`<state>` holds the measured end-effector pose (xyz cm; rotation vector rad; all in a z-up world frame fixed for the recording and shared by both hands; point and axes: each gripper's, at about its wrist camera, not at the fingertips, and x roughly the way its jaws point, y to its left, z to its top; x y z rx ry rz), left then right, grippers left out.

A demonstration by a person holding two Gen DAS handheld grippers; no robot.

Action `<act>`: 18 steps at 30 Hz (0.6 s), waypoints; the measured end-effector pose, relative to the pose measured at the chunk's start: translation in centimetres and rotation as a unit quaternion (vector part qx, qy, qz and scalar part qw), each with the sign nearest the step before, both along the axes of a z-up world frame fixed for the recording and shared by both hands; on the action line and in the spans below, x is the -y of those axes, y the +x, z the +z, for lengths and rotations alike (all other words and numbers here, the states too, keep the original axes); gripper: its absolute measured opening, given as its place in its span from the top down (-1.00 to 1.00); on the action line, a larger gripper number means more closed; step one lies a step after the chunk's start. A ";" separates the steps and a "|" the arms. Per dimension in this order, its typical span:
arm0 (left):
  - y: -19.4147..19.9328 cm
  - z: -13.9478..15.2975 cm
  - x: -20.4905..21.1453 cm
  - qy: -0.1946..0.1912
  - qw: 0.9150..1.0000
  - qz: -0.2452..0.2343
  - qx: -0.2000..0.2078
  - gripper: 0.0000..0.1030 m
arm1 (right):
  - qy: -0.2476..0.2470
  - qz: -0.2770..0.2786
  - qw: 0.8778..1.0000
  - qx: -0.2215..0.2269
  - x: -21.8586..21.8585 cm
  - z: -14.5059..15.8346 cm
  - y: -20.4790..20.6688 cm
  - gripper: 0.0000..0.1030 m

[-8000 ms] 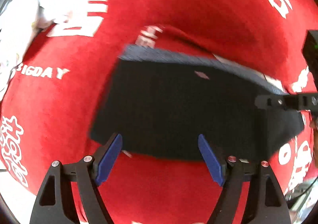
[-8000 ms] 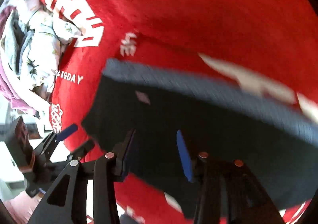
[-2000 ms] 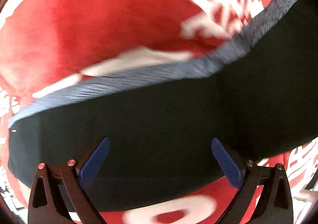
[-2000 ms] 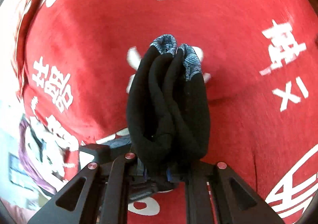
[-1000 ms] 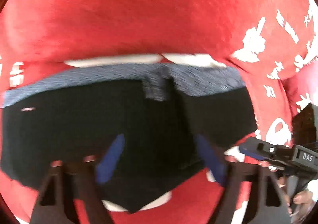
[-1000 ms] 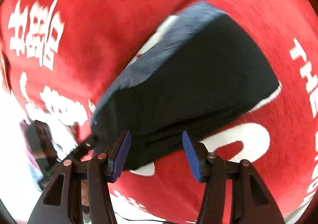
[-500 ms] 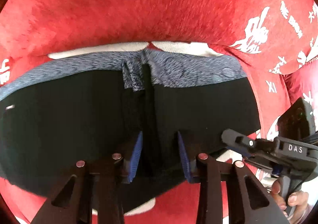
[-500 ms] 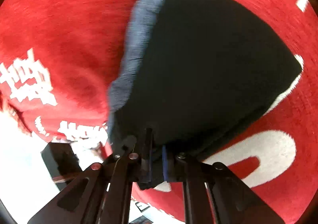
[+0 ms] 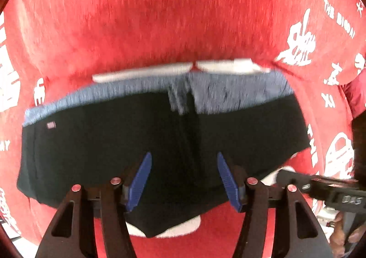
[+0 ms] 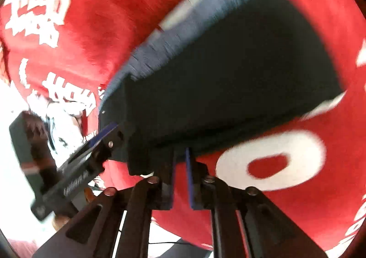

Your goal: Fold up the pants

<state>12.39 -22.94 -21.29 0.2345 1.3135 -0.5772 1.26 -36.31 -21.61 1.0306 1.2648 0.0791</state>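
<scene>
The folded black pants [image 9: 103, 143] with a blue-grey waistband [image 9: 228, 93] lie flat on the red cloth. My left gripper [image 9: 184, 155] hovers over their near middle. Its jaws are opening, and the blue pads [image 9: 139, 180] stand apart on either side of a low ridge of fabric without pressing it. In the right wrist view the pants [image 10: 228, 70] run up and to the right. My right gripper [image 10: 180, 150] sits at their near edge. Its jaws are opening by a narrow gap, with red cloth showing between the pads and no fabric pinched.
A red cloth [image 9: 160, 17] with white lettering covers the whole surface. The right gripper's body [image 9: 320, 187] and a person's hand [image 9: 340, 235] sit at the lower right. The left gripper [image 10: 100, 141] and pale clothes [image 10: 61, 116] show at the left.
Half a second ago both grippers were shut on pinched pants fabric. Now both have let go: the left jaws stand wide, the right jaws slightly apart, and the pants lie flatter.
</scene>
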 end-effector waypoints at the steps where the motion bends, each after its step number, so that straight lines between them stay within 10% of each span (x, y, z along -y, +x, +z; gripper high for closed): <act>1: 0.4 0.3 0.5 -0.003 1.000 0.000 0.005 -0.37 | -0.013 0.001 1.000 0.010 0.3 0.7 0.1 0.58; 2: 1.0 0.4 1.2 -0.002 1.000 0.001 0.013 -0.65 | -0.038 -0.003 0.999 0.026 1.3 1.9 0.2 0.50; 9: 1.8 -5.6 4.4 0.106 0.994 0.010 -0.003 -0.69 | -0.092 -0.054 0.994 -0.002 6.7 -0.5 2.6 0.50; 18: -0.5 -5.5 2.0 0.093 0.996 0.004 -0.006 -0.79 | -0.158 0.001 0.987 -0.025 2.8 -1.7 2.5 0.50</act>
